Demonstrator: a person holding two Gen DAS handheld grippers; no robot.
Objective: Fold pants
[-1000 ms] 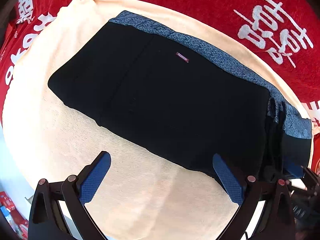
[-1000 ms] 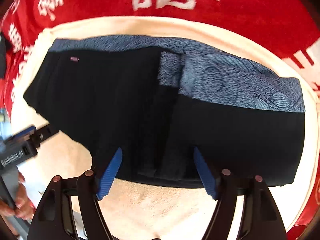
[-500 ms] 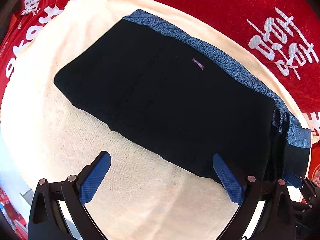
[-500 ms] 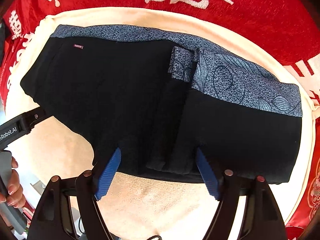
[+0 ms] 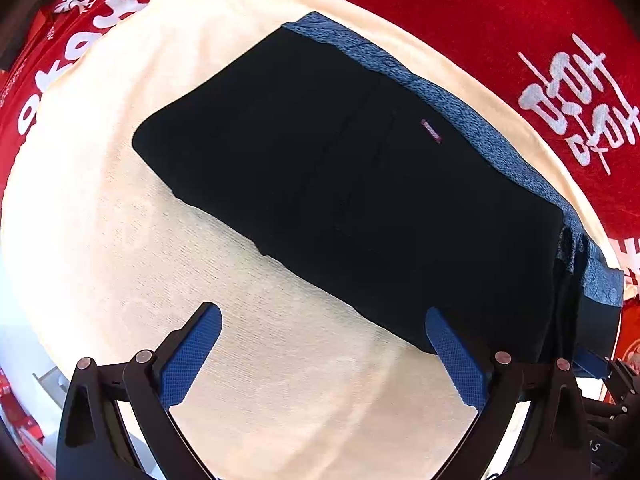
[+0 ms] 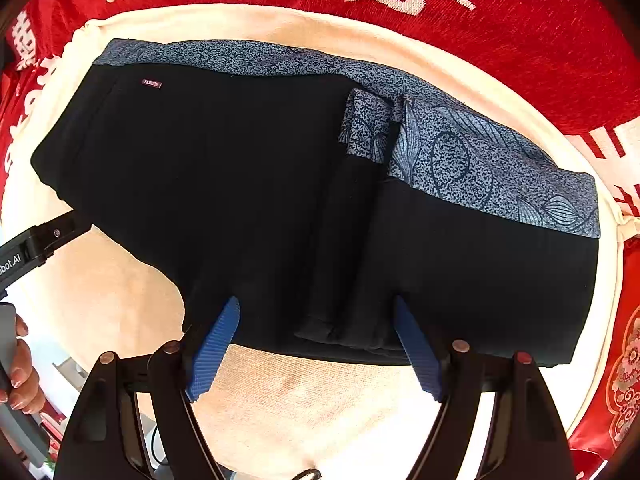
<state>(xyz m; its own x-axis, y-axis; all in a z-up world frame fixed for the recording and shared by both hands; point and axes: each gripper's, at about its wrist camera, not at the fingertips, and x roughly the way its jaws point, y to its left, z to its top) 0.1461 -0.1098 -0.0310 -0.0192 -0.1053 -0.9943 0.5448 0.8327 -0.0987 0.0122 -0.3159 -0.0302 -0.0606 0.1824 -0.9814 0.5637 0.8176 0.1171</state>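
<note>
Both wrist views have drawn back since 1 s ago, so more cream towelling cloth now shows. Black folded pants with a blue patterned waistband lie flat on it. Left gripper and right gripper are spread wide, holding nothing.

Risk: the loose fold at 12 o'clock of the right gripper may snag a pad and reopen. Free cloth lies toward 6 o'clock; the red printed cover borders at 12 o'clock.
</note>
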